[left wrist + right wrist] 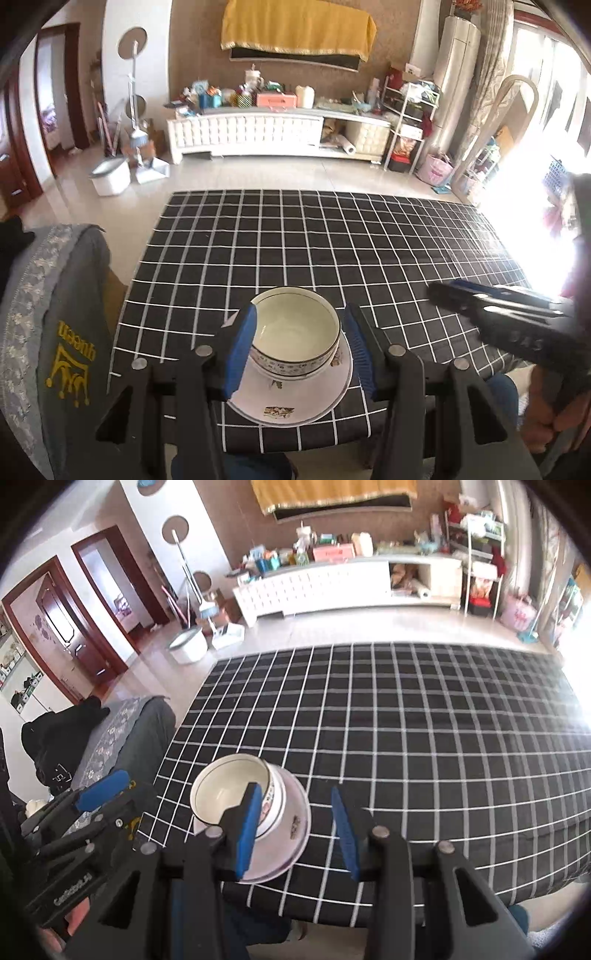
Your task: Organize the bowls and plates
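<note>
The bowl (295, 332) sits on the plate (291, 400) near the table's (369, 240) front edge. The left gripper (301, 349) straddles the bowl, jaws apart. The right gripper (293, 832) hangs just right of the plate, also apart.

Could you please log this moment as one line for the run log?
bowl stacked on plate | near edge of checked tablecloth | left gripper open, straddling bowl | right gripper open, empty
</note>
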A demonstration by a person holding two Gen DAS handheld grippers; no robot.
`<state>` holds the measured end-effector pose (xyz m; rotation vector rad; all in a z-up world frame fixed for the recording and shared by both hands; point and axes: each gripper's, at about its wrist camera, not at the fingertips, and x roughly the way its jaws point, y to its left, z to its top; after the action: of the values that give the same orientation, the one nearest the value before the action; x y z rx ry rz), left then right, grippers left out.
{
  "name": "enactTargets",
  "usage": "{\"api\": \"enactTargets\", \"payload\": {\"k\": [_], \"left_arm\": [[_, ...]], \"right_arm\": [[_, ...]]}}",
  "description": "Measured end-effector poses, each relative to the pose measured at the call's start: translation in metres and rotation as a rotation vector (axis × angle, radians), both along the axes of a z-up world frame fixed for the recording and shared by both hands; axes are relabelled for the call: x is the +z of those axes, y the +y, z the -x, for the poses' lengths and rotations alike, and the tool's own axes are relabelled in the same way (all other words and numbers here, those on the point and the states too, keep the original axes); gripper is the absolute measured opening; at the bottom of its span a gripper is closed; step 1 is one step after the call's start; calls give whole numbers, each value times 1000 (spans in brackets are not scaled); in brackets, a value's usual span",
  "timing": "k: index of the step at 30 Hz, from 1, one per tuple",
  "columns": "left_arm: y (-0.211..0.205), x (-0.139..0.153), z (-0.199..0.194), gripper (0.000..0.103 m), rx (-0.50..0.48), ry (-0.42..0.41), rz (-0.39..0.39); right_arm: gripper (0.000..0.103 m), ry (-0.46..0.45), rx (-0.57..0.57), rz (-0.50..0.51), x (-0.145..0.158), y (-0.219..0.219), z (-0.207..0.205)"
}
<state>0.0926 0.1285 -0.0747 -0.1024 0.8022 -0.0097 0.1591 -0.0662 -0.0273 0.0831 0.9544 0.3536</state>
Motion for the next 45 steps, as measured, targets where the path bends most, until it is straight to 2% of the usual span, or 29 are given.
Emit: {"api": "enactTargets", "payload": {"k": [2, 6, 10, 12, 13, 14, 16, 18, 20, 22, 28, 29, 32, 37, 45], "left_arm": [[-4, 5, 9, 47, 26, -27, -18], [-7, 15, 24, 47, 13, -76, 12], [-11, 22, 40, 47, 18, -132, -24], [-13, 25, 50, 57, 25, -168, -51], [-14, 26, 54, 69, 22, -178, -50], [-15, 28, 55, 75, 19, -183, -46], [-18, 33, 63, 76, 16, -212, -48], [-23, 37, 70, 85, 10, -238, -69], [-30, 40, 79, 87, -15, -284, -91], [-33, 41, 83, 92, -19, -312, -112], [-41, 40, 91, 99, -18, -322, -105], [-43, 40, 93, 102, -22, -322, -109], [-49, 40, 99, 103, -34, -333, -122], [-56, 40, 110, 102, -56, -343, -115], [-62, 37, 114, 102, -75, -317, -94]], "right_arm": [[44, -41, -3, 14, 8, -4, 8], [47, -111, -2, 34, 19, -8, 24], [64, -218, -23, 98, 27, -10, 39], [70, -253, -32, 95, 29, -13, 46], [74, -267, -35, 86, 31, -15, 49], [79, -281, -36, 75, 33, -17, 53], [86, -301, -24, 68, 36, -18, 60], [90, -325, -22, 76, 39, -18, 69], [99, -351, -38, 76, 44, -22, 76], [103, -363, -44, 71, 46, -26, 81], [103, -350, -17, 46, 41, -36, 92], [103, -354, -26, 55, 41, -37, 94], [103, -393, -47, 89, 39, -42, 106], [103, -444, -51, 77, 42, -49, 120], [103, -449, -58, 84, 41, -54, 125]]}}
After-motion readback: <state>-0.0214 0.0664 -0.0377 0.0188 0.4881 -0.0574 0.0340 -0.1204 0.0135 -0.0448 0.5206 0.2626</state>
